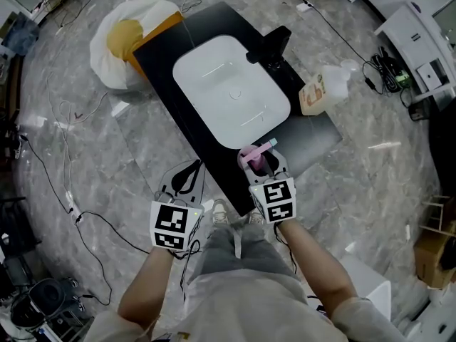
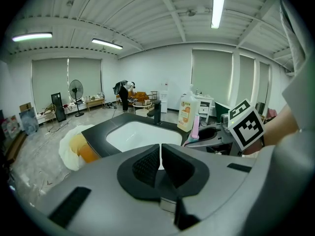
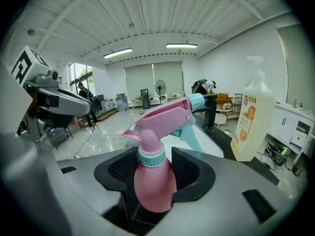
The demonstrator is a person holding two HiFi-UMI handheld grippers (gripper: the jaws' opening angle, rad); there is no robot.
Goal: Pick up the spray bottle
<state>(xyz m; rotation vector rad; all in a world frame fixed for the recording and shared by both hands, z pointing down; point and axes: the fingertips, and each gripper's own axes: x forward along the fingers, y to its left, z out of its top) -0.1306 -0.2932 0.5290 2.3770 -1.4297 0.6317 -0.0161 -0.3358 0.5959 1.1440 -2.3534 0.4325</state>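
A pink spray bottle (image 1: 255,157) with a pale blue nozzle and collar stands at the near edge of the black countertop (image 1: 317,137). In the right gripper view the spray bottle (image 3: 152,181) sits upright between the two black pads, its body touching both. My right gripper (image 1: 263,165) (image 3: 153,170) is shut on it. The left gripper view shows the bottle's pink head (image 2: 196,127) to the right. My left gripper (image 1: 189,174) (image 2: 160,163) hangs off the counter's near left edge, jaws together, holding nothing.
A white sink basin (image 1: 214,84) fills the counter's middle, with a black faucet (image 1: 271,47) behind it. A cream soap bottle (image 1: 317,91) (image 3: 251,117) stands at the right. A white bag (image 1: 132,38) lies on the floor at the far left. Cables (image 1: 68,191) trail across the floor.
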